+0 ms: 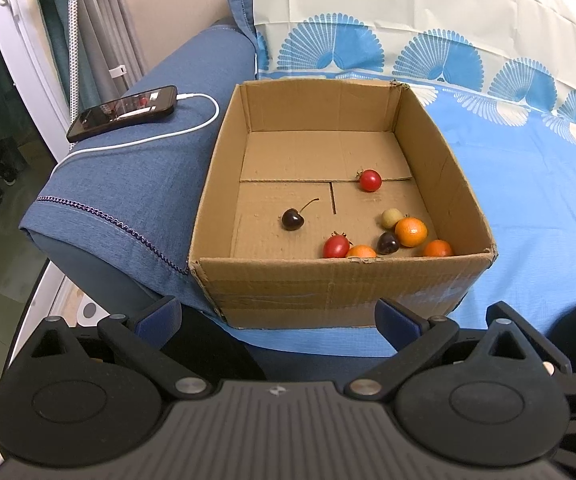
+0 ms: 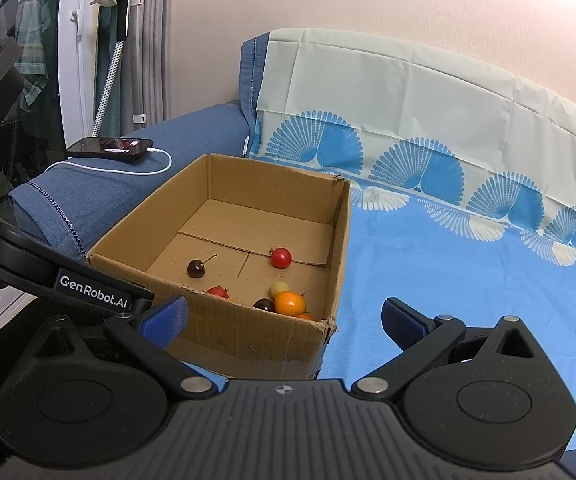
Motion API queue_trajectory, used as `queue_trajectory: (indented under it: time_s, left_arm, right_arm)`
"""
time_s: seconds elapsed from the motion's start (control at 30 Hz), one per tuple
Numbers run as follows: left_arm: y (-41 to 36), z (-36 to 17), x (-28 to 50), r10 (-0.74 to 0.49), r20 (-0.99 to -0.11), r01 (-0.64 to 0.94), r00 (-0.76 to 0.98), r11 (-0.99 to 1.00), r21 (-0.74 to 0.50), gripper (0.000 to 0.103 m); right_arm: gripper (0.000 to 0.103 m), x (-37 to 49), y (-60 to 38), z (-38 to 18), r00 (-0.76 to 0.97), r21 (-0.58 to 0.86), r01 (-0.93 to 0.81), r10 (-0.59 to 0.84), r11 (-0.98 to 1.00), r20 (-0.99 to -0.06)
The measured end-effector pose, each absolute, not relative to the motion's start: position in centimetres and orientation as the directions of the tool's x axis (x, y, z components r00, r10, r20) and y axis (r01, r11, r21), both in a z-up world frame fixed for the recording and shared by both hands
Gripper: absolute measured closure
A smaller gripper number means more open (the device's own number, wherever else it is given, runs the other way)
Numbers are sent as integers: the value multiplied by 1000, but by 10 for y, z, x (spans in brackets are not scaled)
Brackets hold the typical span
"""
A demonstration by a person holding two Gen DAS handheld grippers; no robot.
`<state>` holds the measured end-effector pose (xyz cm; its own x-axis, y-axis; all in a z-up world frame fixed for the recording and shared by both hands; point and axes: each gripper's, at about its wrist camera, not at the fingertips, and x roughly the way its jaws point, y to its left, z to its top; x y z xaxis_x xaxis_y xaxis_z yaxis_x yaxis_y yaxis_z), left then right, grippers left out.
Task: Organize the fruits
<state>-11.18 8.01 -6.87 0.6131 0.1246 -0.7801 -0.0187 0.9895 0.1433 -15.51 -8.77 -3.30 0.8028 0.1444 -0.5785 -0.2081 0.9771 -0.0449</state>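
An open cardboard box (image 1: 327, 284) (image 2: 248, 340) sits on the blue sheet. Inside lie several small fruits: a dark cherry with a stem (image 1: 292, 219) (image 2: 196, 268), a red tomato (image 1: 369, 180) (image 2: 280, 257), a second red tomato (image 1: 335, 246) (image 2: 217, 291), small oranges (image 1: 411, 232) (image 2: 289, 303), a pale round fruit (image 1: 391, 218) (image 2: 279, 289) and another dark cherry (image 1: 387, 243) (image 2: 264, 304). My left gripper (image 1: 284, 316) is open, just short of the box's near wall. My right gripper (image 2: 284, 322) is open at the box's near right corner. Both hold nothing.
A phone (image 1: 124, 112) (image 2: 110, 147) on a white charging cable (image 1: 192, 128) lies on the blue sofa arm (image 1: 136, 184) left of the box. The blue patterned sheet (image 1: 527, 184) (image 2: 467, 280) spreads to the right. A door and a garment steamer (image 2: 118, 4) stand at the left.
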Motion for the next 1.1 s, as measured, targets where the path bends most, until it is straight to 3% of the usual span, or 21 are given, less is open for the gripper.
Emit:
queue_trajectory:
  time_s: [1.1]
  left_arm:
    - [79, -67, -112, 123, -770, -22, 626, 990, 141, 0]
  right_arm:
    - [1, -156, -86, -32, 805, -45, -210, 146, 977, -575]
